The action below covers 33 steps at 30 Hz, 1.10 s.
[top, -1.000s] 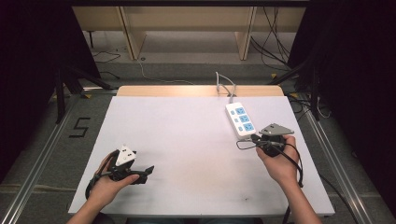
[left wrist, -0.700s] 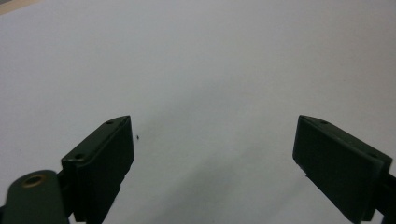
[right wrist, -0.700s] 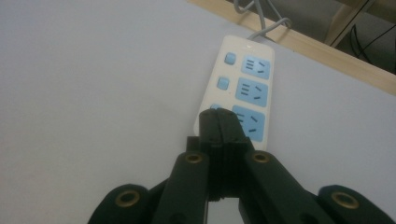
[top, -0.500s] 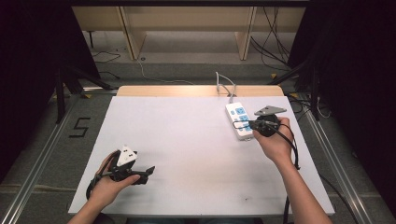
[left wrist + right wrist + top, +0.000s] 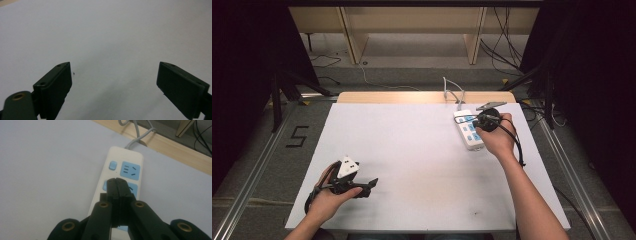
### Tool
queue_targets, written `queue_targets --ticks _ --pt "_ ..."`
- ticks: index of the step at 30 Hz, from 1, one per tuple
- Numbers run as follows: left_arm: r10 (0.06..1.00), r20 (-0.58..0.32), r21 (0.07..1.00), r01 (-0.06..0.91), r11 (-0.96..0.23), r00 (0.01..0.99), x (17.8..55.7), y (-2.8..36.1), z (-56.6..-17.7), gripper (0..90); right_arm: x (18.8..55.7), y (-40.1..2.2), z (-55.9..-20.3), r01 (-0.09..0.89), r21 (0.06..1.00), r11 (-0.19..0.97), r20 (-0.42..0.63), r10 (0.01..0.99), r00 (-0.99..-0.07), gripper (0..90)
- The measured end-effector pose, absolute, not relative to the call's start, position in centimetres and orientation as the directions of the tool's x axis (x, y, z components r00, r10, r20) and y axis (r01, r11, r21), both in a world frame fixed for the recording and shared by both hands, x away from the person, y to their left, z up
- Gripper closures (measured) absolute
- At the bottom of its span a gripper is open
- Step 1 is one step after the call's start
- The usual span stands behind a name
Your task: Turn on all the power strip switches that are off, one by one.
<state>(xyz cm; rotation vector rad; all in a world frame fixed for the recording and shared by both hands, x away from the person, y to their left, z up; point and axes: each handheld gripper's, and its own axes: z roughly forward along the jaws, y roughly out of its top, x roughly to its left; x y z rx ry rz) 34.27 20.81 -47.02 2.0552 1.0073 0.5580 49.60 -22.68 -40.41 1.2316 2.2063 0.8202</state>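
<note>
Dark room all round, black at both sides of the high view; grey floor (image 5: 262,150) with a "5" marked at the left and loose cables at the top and upper right. Pale wooden shelving (image 5: 412,25) across the top of the frame, beyond the far edge. At centre, a broad white counter (image 5: 412,150) with a wooden strip along its far side, bare and matte, faintly speckled near the bottom.

Toward the upper right of the counter, a white power strip (image 5: 469,132) with blue sockets, lying flat, its grey cord running off over the wooden edge. Right claw (image 5: 473,120) poised over the strip's far half, clenched tight with nothing between the jaws; in the right gripper view, tips (image 5: 116,182) over the second blue socket, just below the switch; contact impossible to tell.

Lower left of the high view: left claw (image 5: 369,184) resting low on the counter, released, jaws spread wide over bare white surface (image 5: 112,37).
</note>
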Motion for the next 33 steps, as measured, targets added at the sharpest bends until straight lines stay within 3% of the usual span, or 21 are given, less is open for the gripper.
queue_targets --ticks 33 --pt "0.810 0.054 0.793 0.467 -0.391 0.584 34.4 21.0 -47.0 14.0 55.1 -21.1 -42.2 0.642 0.644 0.416 -0.091 0.875 -0.476 90.0"
